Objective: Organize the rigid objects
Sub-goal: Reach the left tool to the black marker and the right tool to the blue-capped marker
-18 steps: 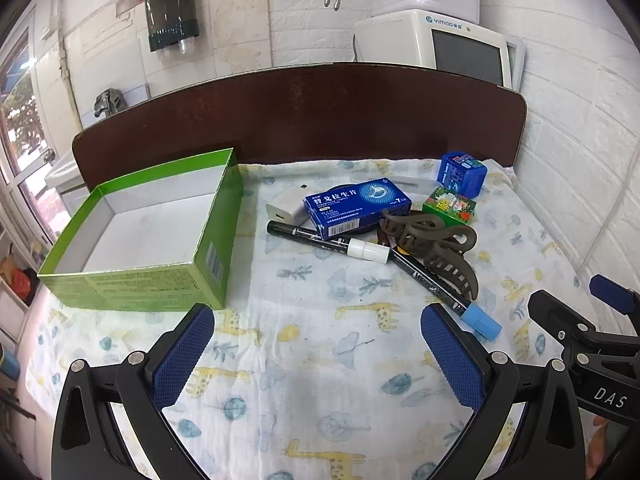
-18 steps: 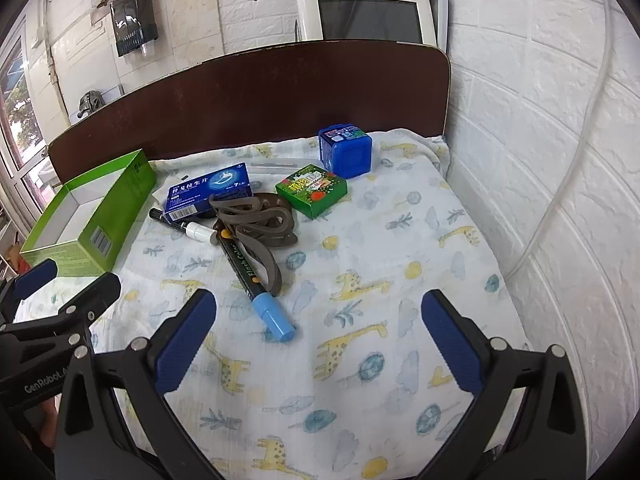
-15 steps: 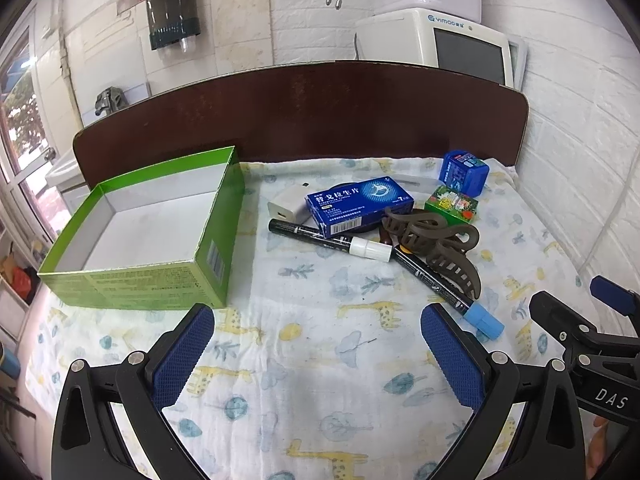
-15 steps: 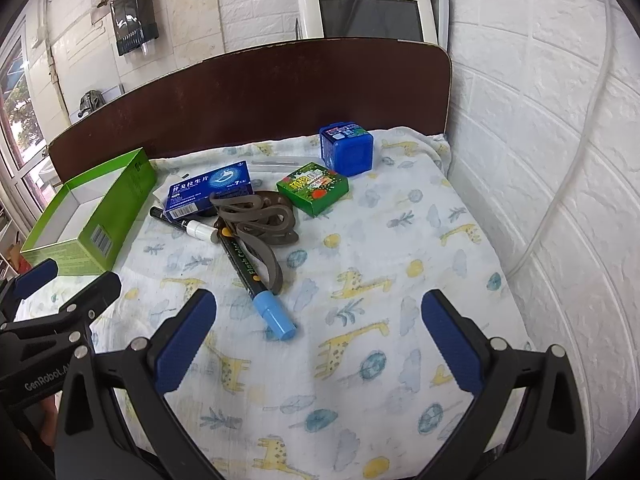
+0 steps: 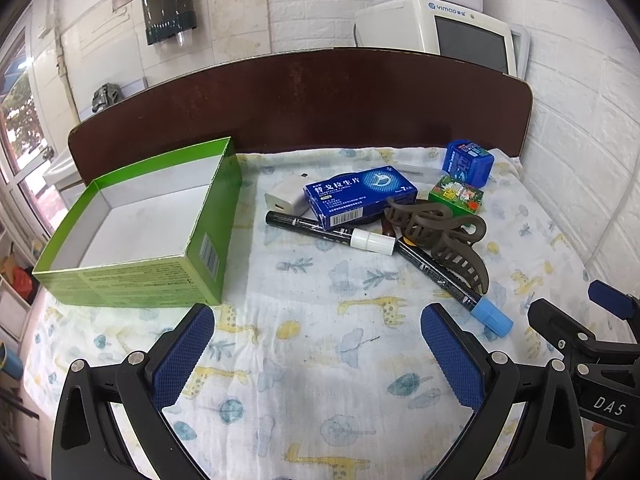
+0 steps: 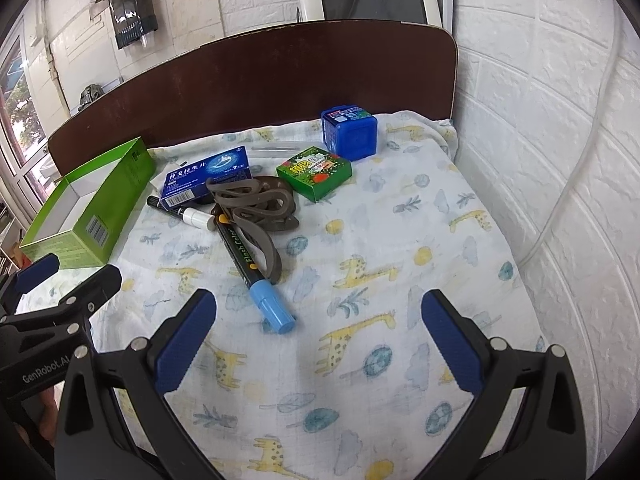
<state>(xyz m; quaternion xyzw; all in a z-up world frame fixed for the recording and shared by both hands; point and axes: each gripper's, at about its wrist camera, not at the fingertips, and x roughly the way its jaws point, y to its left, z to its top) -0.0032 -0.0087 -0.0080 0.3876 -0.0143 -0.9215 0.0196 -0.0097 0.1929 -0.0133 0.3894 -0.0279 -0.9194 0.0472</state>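
An empty green box (image 5: pixel 136 236) (image 6: pixel 88 208) stands at the left on the printed cloth. Right of it lie a white charger (image 5: pixel 286 198), a blue medicine box (image 5: pixel 360 196) (image 6: pixel 208 176), a white-capped black marker (image 5: pixel 328 232) (image 6: pixel 180 212), a blue-capped black marker (image 5: pixel 452 280) (image 6: pixel 252 268), a brown hair claw (image 5: pixel 444 236) (image 6: pixel 256 208), a small green box (image 5: pixel 456 196) (image 6: pixel 314 172) and a blue cube box (image 5: pixel 468 162) (image 6: pixel 350 130). My left gripper (image 5: pixel 318 356) and right gripper (image 6: pixel 318 344) are both open and empty, held near the front, short of the objects.
A dark wooden headboard (image 5: pixel 304 100) closes the back. A white brick wall (image 6: pixel 560 160) runs along the right. A white monitor (image 5: pixel 452 32) stands behind the headboard. The right gripper shows in the left wrist view (image 5: pixel 592 344).
Both grippers have edged slightly forward toward the objects. Nothing on the cloth has moved.
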